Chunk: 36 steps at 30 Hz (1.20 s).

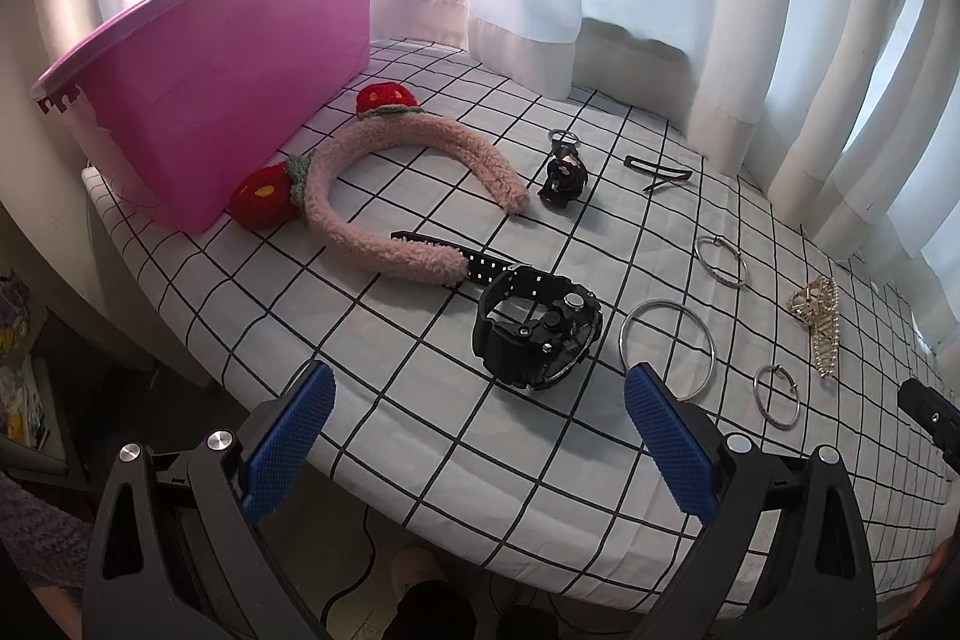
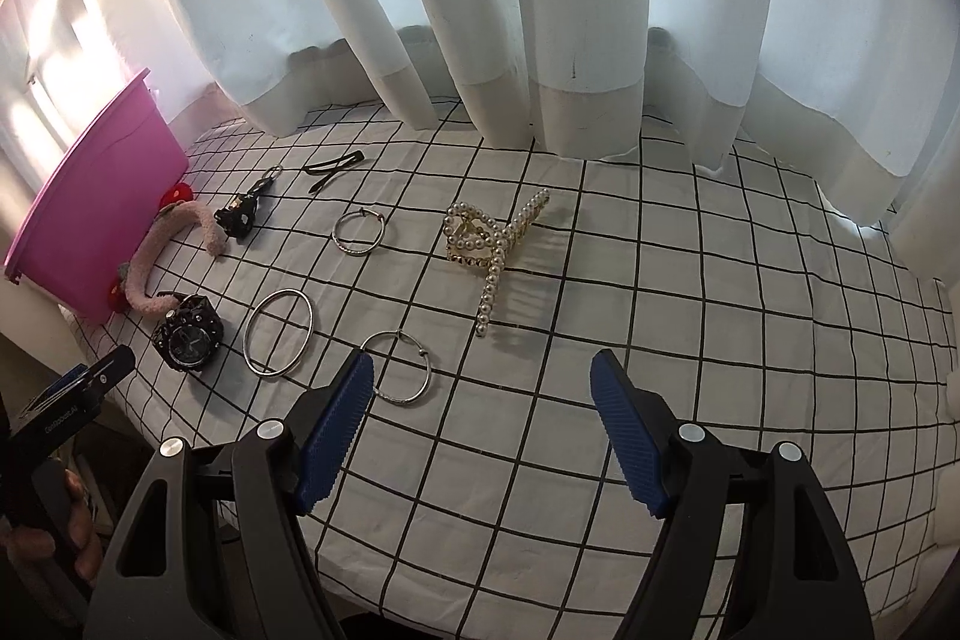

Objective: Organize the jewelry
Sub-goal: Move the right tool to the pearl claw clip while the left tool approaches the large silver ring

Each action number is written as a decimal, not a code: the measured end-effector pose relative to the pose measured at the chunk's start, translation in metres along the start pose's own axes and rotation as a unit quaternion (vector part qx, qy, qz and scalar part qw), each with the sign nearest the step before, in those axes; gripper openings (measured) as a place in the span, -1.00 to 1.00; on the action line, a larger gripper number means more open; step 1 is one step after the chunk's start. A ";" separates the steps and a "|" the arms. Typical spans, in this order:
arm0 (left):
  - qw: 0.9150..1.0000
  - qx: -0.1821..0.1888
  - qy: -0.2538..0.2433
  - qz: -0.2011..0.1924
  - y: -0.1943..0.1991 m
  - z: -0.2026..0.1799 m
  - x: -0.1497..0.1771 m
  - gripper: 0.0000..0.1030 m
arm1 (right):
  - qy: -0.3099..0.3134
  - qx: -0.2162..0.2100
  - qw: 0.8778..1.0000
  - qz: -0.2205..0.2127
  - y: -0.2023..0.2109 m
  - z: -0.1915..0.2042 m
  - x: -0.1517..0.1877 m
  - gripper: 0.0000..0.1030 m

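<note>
My left hand-held gripper (image 1: 480, 442) hangs wide open over the near edge of the bench (image 1: 420, 460), nothing between its blue pads, and my right hand-held gripper (image 2: 480, 430) is just as open and just as empty. None of the jewelry has gone into the pink bin (image 1: 228, 94) as far as I can see; its inside is hidden from me. It stands at the far left, with the fuzzy pink headband (image 1: 384, 196) lying against its foot. The black watch (image 1: 537, 328) sits just ahead of my left fingers, slightly toward the right pad, its strap running away up and left toward the headband, so I judge that axis suits a straight reach from the left. Beside it lies the large silver bangle (image 1: 669, 346). On the right side, a smaller ring bangle (image 2: 399, 367) lies touching-close to my left pad, and the pearl hair claw (image 2: 495, 250) lies farther ahead, almost centred between the fingers, its long arm pointing back toward me. I'd take the watch with the left, the claw with the right
</note>
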<state>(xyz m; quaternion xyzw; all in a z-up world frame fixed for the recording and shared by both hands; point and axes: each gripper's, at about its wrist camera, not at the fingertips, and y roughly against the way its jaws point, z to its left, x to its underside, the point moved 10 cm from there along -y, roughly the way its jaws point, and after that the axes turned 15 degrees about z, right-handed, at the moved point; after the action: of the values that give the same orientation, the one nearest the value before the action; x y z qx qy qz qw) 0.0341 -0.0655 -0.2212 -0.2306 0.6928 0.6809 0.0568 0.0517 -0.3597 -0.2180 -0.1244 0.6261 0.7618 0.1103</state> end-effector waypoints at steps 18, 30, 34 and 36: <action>0.999 0.000 0.045 -0.026 -0.043 -0.054 0.028 0.86 | 0.051 -0.037 0.998 0.013 -0.071 -0.017 -0.026 0.39; 0.999 0.000 0.030 -0.018 -0.061 -0.097 0.023 0.86 | 0.065 -0.037 0.997 0.023 -0.091 -0.016 -0.043 0.39; 1.000 -0.011 0.023 -0.010 -0.068 -0.103 0.022 0.86 | 0.070 -0.036 0.997 0.020 -0.093 -0.015 -0.048 0.39; 1.000 -0.014 0.022 -0.006 -0.072 -0.105 0.021 0.86 | 0.073 -0.034 0.997 0.019 -0.094 -0.014 -0.050 0.39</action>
<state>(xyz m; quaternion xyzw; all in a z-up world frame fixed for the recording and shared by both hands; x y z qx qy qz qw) 0.0683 -0.1702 -0.2886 -0.2502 0.6831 0.6848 0.0428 0.1305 -0.3560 -0.2916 -0.1718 0.6081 0.7737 0.0451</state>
